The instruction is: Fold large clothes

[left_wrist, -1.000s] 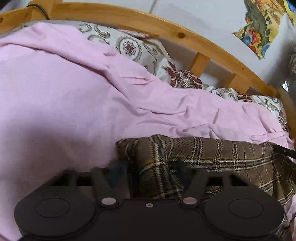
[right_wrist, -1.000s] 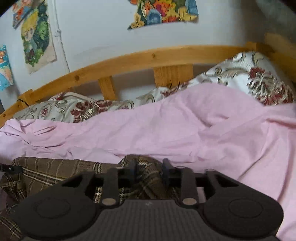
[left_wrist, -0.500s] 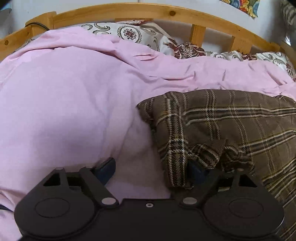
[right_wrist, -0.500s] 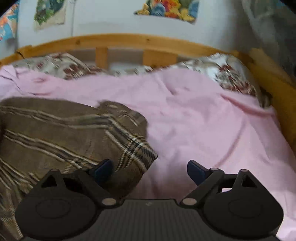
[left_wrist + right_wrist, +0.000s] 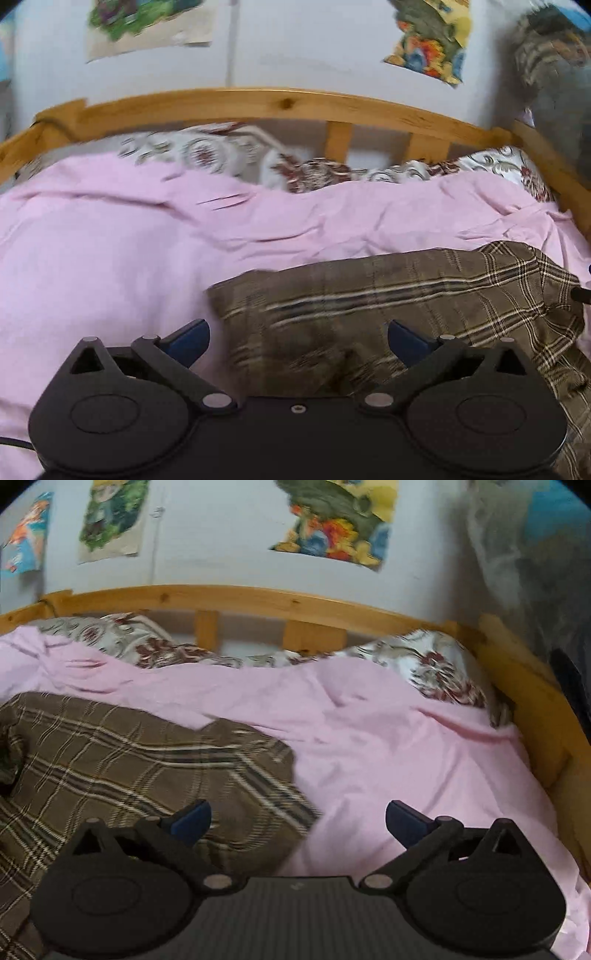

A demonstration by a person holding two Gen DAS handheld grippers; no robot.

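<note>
A brown plaid garment (image 5: 388, 295) lies folded on the pink sheet (image 5: 110, 251); the right wrist view has it at lower left (image 5: 129, 760). My left gripper (image 5: 297, 338) hovers over the garment's left end, its jaws still opening, blue pads wide apart and pressing on nothing. My right gripper (image 5: 297, 818) hovers over the garment's right edge, jaws also opening, one pad above the cloth and the other above the sheet. Neither holds the fabric.
A wooden bed rail (image 5: 258, 103) curves behind floral pillows (image 5: 207, 155), and continues along the right side (image 5: 524, 686). Posters (image 5: 332, 520) hang on the white wall. Grey cloth (image 5: 554, 74) hangs at far right. Pink sheet stretches left and right of the garment.
Both grippers let go of the plaid garment and opened wide. They drew back and lifted, so the wall and posters came into view; the garment now lies flat on the sheet.
</note>
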